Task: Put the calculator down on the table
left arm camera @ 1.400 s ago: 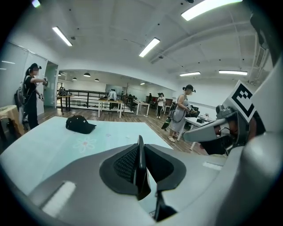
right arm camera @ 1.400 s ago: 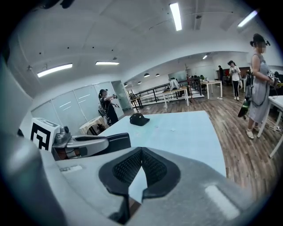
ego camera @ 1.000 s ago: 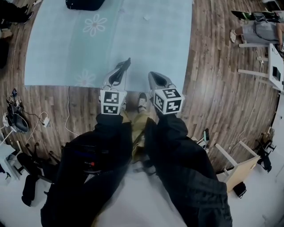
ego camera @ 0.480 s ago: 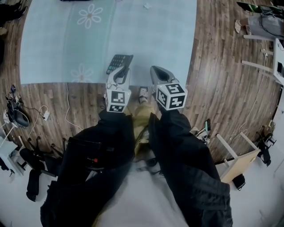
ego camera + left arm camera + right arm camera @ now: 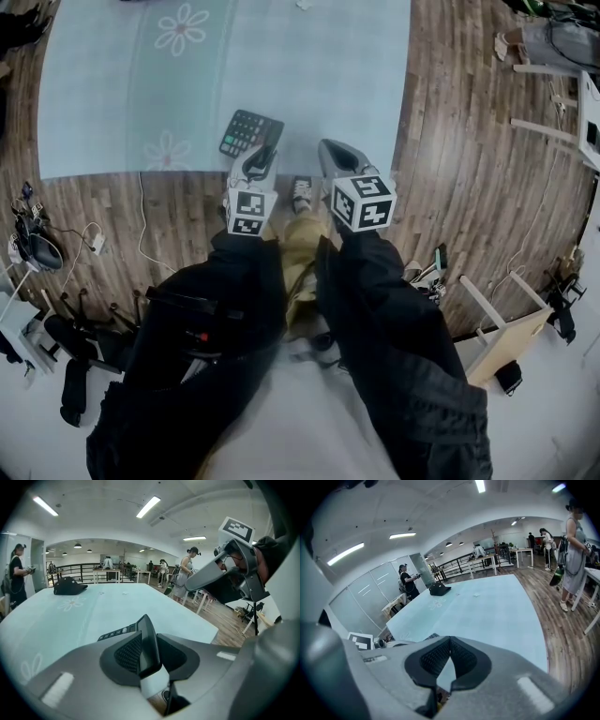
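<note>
The dark calculator [image 5: 249, 131] lies keys-up on the light blue tablecloth [image 5: 309, 75], close to the near edge. My left gripper [image 5: 263, 156] is at its near end. In the left gripper view the calculator's edge [image 5: 146, 646] stands between the jaws. These are opening, and a gap shows beside the right pad [image 5: 174, 657]. My right gripper [image 5: 327, 148] hovers just right of it over the table edge, shut with nothing in it; its pads [image 5: 437, 658] meet at the tip. The right gripper [image 5: 225, 571] also shows in the left gripper view.
A black bag [image 5: 69, 585] sits at the table's far end, and a small white scrap [image 5: 302, 5] lies on the cloth. People stand around the room. White tables [image 5: 586, 122] are to the right and cables [image 5: 37, 246] lie on the wood floor at left.
The calculator went from edge-on in the raised left gripper to lying flat on the table. The left gripper sank with it and its jaws widened. The right gripper dropped slightly.
</note>
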`<action>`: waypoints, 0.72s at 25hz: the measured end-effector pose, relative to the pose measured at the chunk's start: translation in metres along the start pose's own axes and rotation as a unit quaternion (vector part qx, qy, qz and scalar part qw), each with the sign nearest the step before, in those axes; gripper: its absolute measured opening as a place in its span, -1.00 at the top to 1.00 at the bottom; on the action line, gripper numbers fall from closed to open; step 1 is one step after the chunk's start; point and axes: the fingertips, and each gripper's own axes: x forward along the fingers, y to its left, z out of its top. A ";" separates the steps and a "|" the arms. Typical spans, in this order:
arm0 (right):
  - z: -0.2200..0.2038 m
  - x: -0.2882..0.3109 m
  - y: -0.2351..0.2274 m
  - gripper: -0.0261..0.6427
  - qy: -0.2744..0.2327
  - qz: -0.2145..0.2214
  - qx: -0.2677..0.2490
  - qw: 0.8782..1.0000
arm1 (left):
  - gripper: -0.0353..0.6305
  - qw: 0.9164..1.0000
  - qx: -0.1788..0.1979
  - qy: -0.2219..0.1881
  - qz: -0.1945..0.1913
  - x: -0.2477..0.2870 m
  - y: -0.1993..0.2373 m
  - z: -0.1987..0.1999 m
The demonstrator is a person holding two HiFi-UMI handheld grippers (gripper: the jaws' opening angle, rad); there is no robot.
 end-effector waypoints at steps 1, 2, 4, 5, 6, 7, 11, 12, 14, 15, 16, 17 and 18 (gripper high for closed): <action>-0.001 0.000 -0.001 0.92 0.000 -0.001 0.001 1.000 | 0.60 1.000 -0.006 -0.001 -0.001 0.000 -0.001 -0.001; -0.002 0.000 -0.002 0.92 0.001 -0.002 0.001 1.000 | 0.60 1.000 -0.014 -0.003 -0.002 0.001 -0.001 -0.001; -0.003 -0.001 -0.003 0.92 0.002 -0.002 0.002 1.000 | 0.58 1.000 -0.030 -0.003 -0.008 0.004 -0.003 -0.003; -0.005 -0.001 -0.002 0.92 0.003 -0.001 0.003 1.000 | 0.58 0.999 -0.035 -0.001 -0.010 0.005 -0.004 -0.005; -0.006 -0.001 -0.002 0.92 0.004 -0.001 0.003 1.000 | 0.57 0.999 -0.038 0.003 -0.012 0.005 -0.006 -0.008; -0.007 -0.001 -0.002 0.92 0.005 -0.001 0.004 1.000 | 0.57 0.999 -0.040 0.005 -0.013 0.006 -0.007 -0.010; -0.007 0.000 -0.002 0.92 0.007 0.001 0.005 1.000 | 0.56 0.998 -0.061 0.010 -0.019 0.010 -0.009 -0.013; -0.007 -0.001 -0.002 0.92 0.007 0.001 0.005 1.000 | 0.56 0.998 -0.065 0.010 -0.020 0.011 -0.009 -0.013; -0.008 0.000 -0.002 0.92 0.007 0.000 0.006 1.000 | 0.55 0.997 -0.076 0.009 -0.025 0.011 -0.010 -0.014; -0.008 0.000 -0.002 0.92 0.007 0.000 0.006 1.000 | 0.55 0.996 -0.083 0.011 -0.028 0.012 -0.011 -0.014; -0.009 0.000 -0.003 0.92 0.007 -0.001 0.006 1.000 | 0.55 0.995 -0.089 0.013 -0.031 0.012 -0.011 -0.014; -0.009 0.000 -0.004 0.92 0.007 -0.001 0.007 1.000 | 0.55 0.995 -0.095 0.016 -0.034 0.013 -0.013 -0.015; -0.009 0.000 -0.005 0.92 0.007 -0.002 0.007 1.000 | 0.55 0.994 -0.098 0.018 -0.036 0.014 -0.014 -0.016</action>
